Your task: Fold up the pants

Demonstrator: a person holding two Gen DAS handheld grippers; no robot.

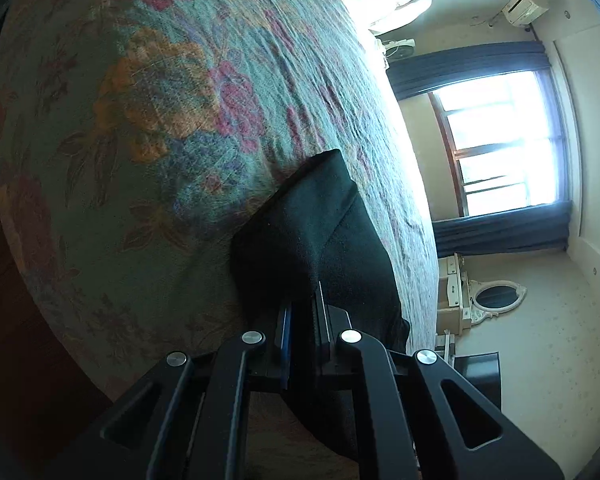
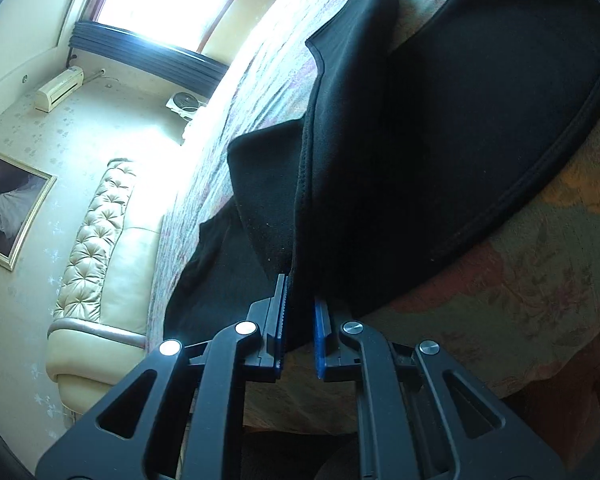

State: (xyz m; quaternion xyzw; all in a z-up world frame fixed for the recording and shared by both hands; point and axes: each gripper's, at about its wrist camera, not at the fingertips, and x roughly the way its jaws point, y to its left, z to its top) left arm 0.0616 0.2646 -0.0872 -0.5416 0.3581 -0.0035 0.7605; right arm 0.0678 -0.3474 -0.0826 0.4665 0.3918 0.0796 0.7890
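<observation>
The black pants (image 2: 440, 152) lie on a bed with a floral bedspread (image 1: 148, 120). In the left wrist view, my left gripper (image 1: 302, 312) is shut on an edge of the pants (image 1: 312, 236), which rises from the jaws over the bedspread. In the right wrist view, my right gripper (image 2: 300, 308) is shut on a hemmed edge of the pants, with the cloth pinched between the blue pads (image 2: 321, 320). A stitched hem curves along the right side of the fabric. A folded flap stands up behind the jaws.
A cream tufted headboard (image 2: 96, 232) stands at one end of the bed. A bright window (image 1: 500, 144) with dark curtains, a white dresser with an oval mirror (image 1: 496, 296), a wall air conditioner (image 1: 524, 6) and a framed picture (image 2: 8, 204) are beyond the bed.
</observation>
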